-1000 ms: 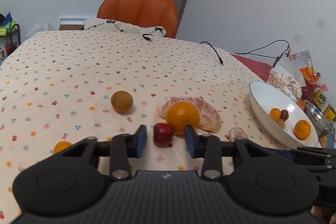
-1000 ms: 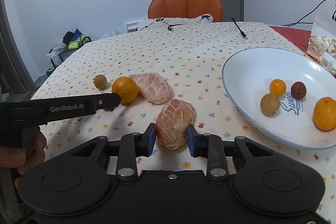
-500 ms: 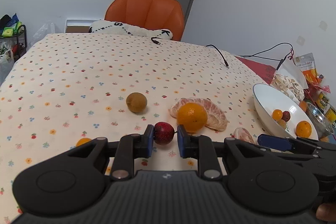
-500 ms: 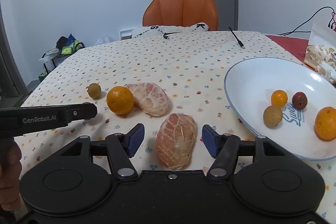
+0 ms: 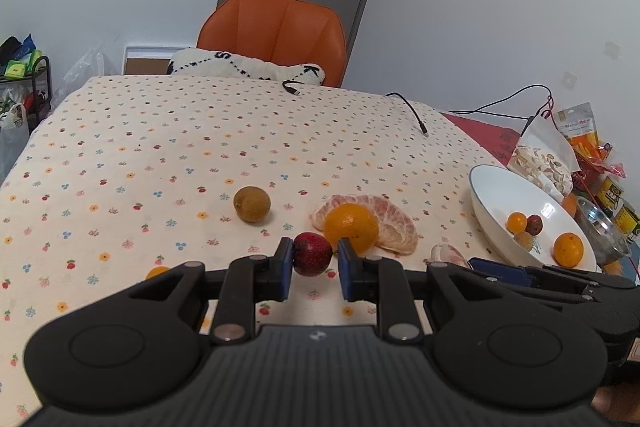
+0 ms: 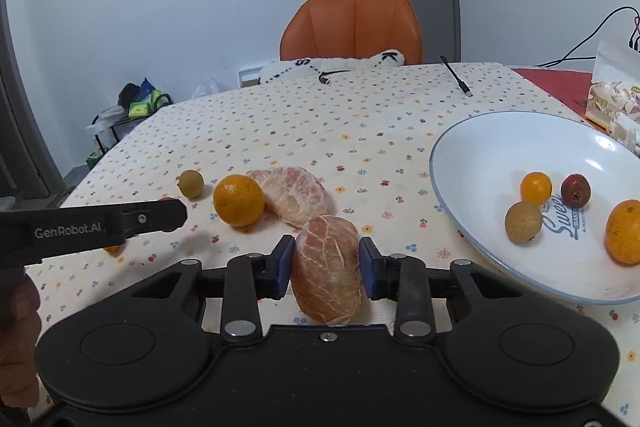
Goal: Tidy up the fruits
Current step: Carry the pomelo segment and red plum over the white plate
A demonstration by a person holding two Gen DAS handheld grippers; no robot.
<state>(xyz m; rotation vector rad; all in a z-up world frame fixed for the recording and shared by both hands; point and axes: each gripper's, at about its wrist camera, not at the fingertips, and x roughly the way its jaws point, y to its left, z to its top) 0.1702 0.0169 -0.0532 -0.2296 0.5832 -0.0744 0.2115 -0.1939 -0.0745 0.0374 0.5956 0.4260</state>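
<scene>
— Left wrist view: the left gripper (image 5: 312, 269) has its pads around the small red fruit (image 5: 313, 253). One pad touches, but a sliver of gap shows on the other side, so I can't tell if it's gripped.

— And the right gripper (image 6: 326, 267)?

— Narrowed against both sides of the peeled pomelo chunk (image 6: 326, 269), which seems to rest on the tablecloth (image 6: 320, 115).

— What could go wrong?

— The red fruit is round and could roll out if the pads close off-centre, nudging the orange (image 5: 351, 227) just behind. The soft chunk could tear or sag under a hard squeeze.

— What's in the white bowl (image 6: 472, 143)?

— Two orange citrus, large and small, a brown longan-like fruit and a dark red one. Well apart, another brown fruit (image 5: 252, 203) waits on the cloth.
</scene>
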